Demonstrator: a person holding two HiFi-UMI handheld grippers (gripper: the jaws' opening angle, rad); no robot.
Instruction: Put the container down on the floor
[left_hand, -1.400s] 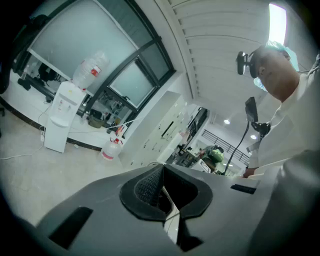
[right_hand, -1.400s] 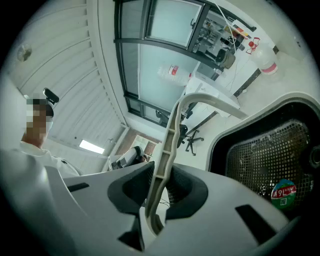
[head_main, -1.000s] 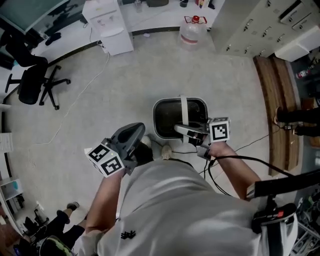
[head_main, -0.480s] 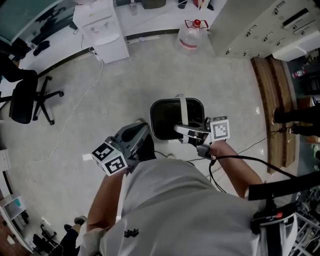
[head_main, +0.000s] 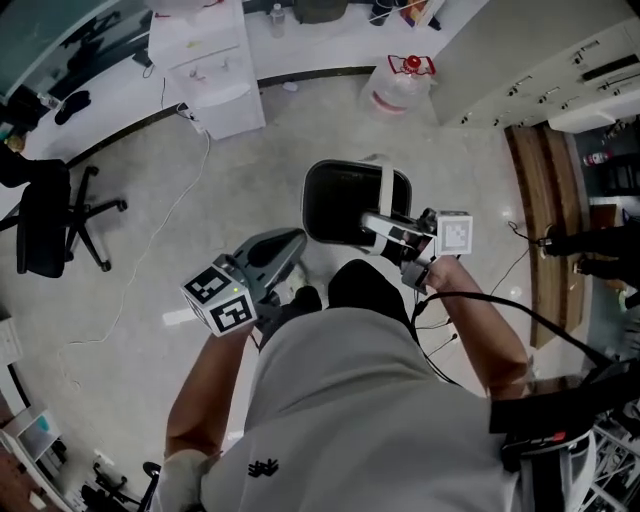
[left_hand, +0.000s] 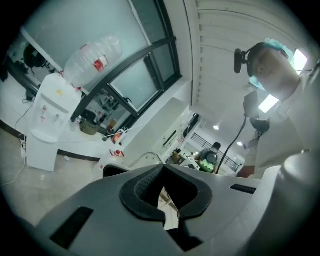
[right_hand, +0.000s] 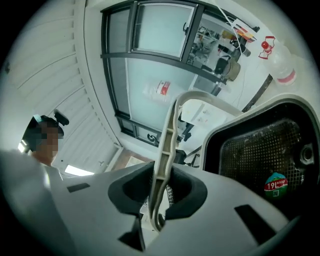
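Observation:
A black bin-like container with a pale rim hangs above the floor in the head view; its inside is dark perforated mesh with a round sticker. Its white bail handle arches over the opening. My right gripper is shut on that handle, which runs up between the two pads in the right gripper view. My left gripper hangs to the left of the container, apart from it, shut with nothing between its jaws.
A white water dispenser stands at the back left, and a water jug lies on the floor behind the container. An office chair is at the left, wooden panelling at the right. Cables trail on the floor near my right arm.
The view has shifted: the container and my right gripper now sit higher in the picture. A dark shoe shows below the container. My left gripper stays beside it.

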